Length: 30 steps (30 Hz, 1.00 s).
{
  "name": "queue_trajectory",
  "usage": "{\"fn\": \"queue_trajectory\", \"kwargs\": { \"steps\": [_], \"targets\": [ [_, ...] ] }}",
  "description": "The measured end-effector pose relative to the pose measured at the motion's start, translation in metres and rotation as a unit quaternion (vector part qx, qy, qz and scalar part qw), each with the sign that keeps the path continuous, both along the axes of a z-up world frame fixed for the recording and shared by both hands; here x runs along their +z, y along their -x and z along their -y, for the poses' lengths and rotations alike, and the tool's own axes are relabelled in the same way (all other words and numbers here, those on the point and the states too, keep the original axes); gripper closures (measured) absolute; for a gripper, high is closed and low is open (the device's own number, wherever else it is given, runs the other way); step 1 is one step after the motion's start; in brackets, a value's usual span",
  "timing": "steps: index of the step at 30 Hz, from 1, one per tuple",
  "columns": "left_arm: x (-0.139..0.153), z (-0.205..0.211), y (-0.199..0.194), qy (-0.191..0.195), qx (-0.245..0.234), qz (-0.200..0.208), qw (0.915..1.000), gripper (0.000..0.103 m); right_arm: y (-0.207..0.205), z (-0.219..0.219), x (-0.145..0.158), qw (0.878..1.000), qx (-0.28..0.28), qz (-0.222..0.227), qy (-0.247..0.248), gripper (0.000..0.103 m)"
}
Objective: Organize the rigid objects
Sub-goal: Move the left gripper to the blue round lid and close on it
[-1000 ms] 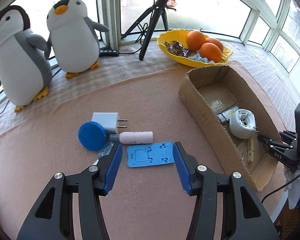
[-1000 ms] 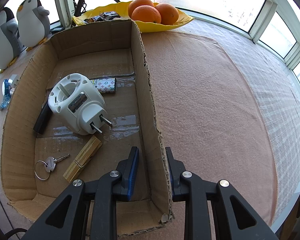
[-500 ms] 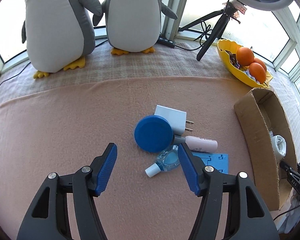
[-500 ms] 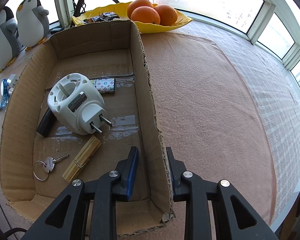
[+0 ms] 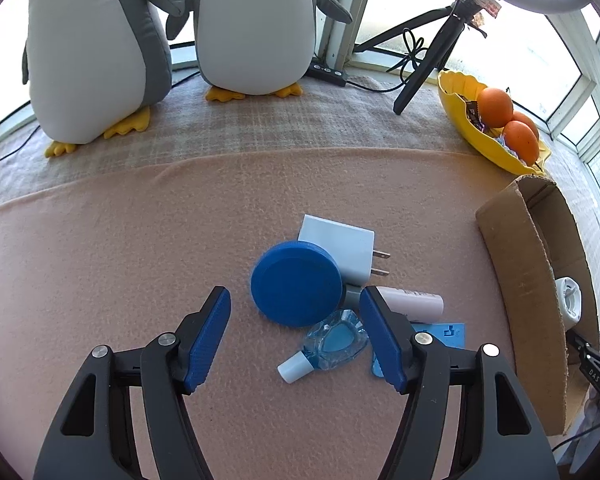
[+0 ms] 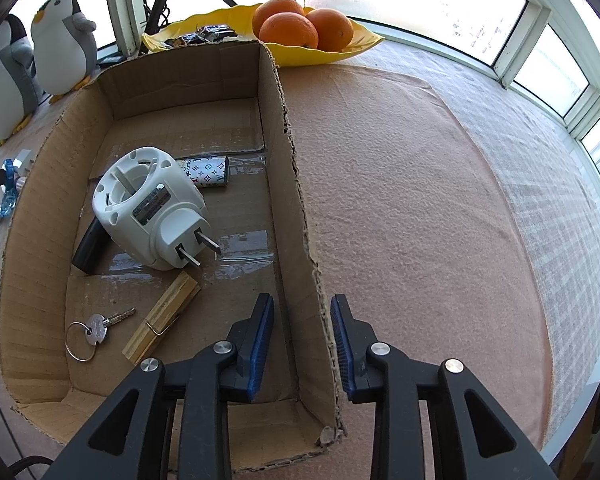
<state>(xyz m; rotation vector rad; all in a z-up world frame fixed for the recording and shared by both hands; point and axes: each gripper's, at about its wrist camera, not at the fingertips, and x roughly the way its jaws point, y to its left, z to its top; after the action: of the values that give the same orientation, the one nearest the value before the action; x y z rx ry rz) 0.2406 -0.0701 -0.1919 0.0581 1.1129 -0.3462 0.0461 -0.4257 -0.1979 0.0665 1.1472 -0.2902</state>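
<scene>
Inside the cardboard box (image 6: 48,216) lie a white plug adapter (image 6: 152,208), a patterned small tube (image 6: 206,171) behind it, a black object (image 6: 87,249) partly under the adapter, a wooden clothespin (image 6: 162,318) and a key on a ring (image 6: 94,328). Behind the box stands a yellow dish (image 6: 332,51) with three oranges (image 6: 288,28) and some dark wrapped sweets.

The right gripper (image 6: 302,344) stands astride the near part of the box's right wall: one finger is inside the box, the other outside on the pink cloth (image 6: 420,200). Its jaws are opening, and the pads do not visibly press on the cardboard.

On the cloth to the left of the box lies a small group of things, touching one another: a blue round lid (image 5: 296,283), a white charger (image 5: 342,245) behind it, a pale tube (image 5: 414,304), a small clear blue bottle (image 5: 330,342) with a white cap, and a flat blue stand (image 5: 444,332), mostly hidden by the finger. The left gripper (image 5: 294,336) hangs over this group with jaws wide and opening, holding nothing; the lid and the bottle lie between its fingers, nearer the right one.
</scene>
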Motion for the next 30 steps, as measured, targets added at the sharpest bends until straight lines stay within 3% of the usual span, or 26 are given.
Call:
{"fn": "queue_trajectory", "kwargs": {
  "steps": [11,17,30],
  "targets": [
    [-0.0057,0.0057,-0.001,-0.012,-0.006,0.001,0.9999,0.037,-0.0007,0.0018,-0.0004,1.0,-0.001,0.0,0.002,0.075],
    [-0.0093,0.0051,-0.0028,-0.009,-0.003,-0.008,0.9999,0.054,-0.0006,0.0016,-0.0002,1.0,-0.002,0.001,0.002,0.074],
    [-0.0097,0.0014,-0.0009,-0.004,0.001,0.004,1.0,0.055,-0.0001,0.0007,-0.0003,1.0,-0.001,0.001,0.007,0.074]
  ]
}}
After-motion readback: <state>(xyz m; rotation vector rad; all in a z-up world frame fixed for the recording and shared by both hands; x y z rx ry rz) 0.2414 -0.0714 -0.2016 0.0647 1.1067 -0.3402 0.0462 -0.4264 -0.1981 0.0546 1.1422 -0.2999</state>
